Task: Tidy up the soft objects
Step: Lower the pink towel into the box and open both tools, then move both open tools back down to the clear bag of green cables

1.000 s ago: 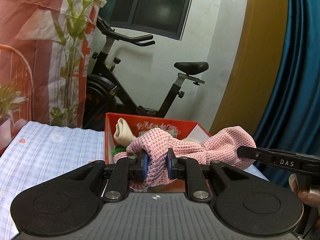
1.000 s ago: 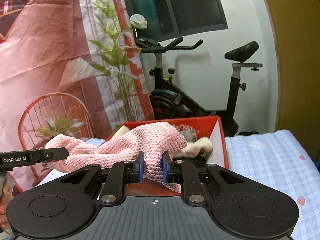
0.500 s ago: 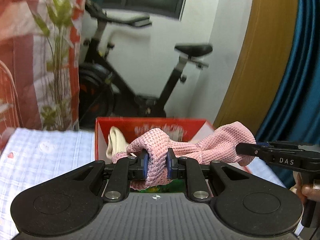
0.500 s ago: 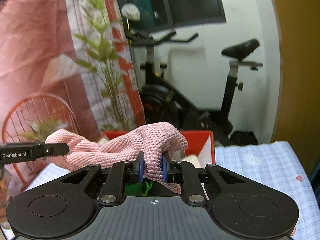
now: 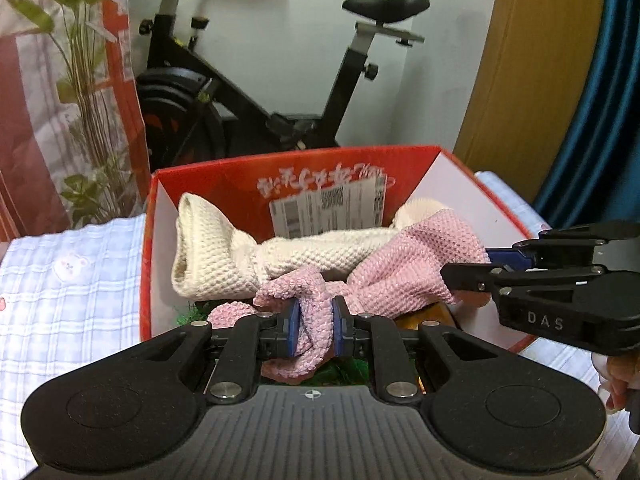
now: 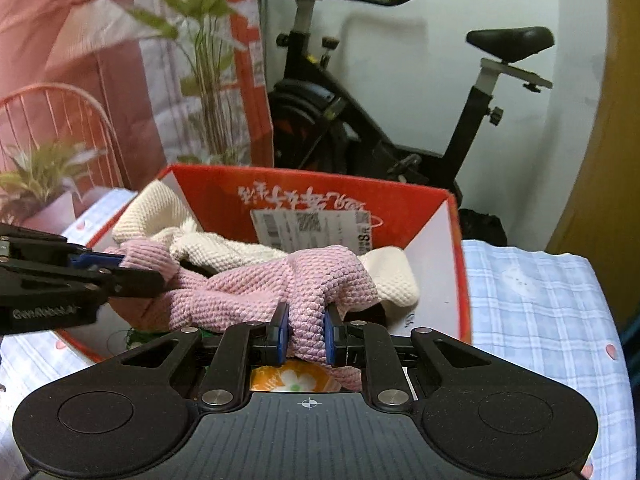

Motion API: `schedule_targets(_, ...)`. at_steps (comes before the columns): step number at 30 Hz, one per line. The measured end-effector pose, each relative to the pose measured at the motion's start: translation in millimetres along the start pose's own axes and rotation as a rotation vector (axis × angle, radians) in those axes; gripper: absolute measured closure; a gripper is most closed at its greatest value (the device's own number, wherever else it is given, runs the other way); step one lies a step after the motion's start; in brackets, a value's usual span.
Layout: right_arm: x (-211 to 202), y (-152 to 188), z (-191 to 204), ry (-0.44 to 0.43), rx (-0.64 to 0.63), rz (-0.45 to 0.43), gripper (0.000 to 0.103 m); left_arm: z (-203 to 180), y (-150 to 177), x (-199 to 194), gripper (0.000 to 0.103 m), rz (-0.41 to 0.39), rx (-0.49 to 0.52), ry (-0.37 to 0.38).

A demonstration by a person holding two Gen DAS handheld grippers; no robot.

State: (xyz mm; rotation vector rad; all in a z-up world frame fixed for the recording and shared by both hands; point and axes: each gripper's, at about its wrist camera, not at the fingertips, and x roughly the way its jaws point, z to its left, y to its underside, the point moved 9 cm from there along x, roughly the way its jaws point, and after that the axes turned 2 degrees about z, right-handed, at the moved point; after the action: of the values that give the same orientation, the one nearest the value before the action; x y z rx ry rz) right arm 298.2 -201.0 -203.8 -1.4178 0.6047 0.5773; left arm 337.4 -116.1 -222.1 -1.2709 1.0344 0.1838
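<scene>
Closest in, the left gripper has its blue pads clenched on a bunched fold of the pink knitted cloth, and the right gripper is clamped on the other end of the same cloth, which stretches slack between the two. Both ends hang inside the near rim of the red cardboard box, just above what already lies in it: something green and stringy and an orange item with a flower print, only partly seen under the right gripper. The cloth drapes against a cream knitted cloth that leans up the box's left wall and runs across the middle.

The box's white inner walls close in on both sides, so there is little room sideways; the room is above the open top. Either side of the box the blue-checked bedsheet lies flat.

Beyond the far wall of the box stands a black exercise bike against the white wall, with a leafy plant and a pink patterned curtain to the left.

A second ago the cloth was held up above the rim with the box low and farther off; now the box fills the view and the cloth sits down within its walls.
</scene>
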Motion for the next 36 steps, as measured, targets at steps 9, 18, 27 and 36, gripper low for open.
schedule_targets(9,23.0,12.9,-4.2,-0.016,0.042,0.077,0.087,4.9,2.9,9.1,0.085,0.033,-0.031,0.015)
schedule_targets(18,7.8,9.6,-9.5,0.003,0.026,0.027,0.076,3.5,-4.6,-18.0,0.048,-0.038,-0.027,0.01)
schedule_targets(27,-45.8,3.2,-16.3,0.025,0.018,-0.097,0.024,1.8,-2.3,-75.1,0.001,-0.166,0.007,-0.051)
schedule_targets(36,-89.4,12.1,-15.6,0.016,0.019,-0.194,0.0,9.2,9.9,-122.3,0.0,-0.28,-0.034,-0.197)
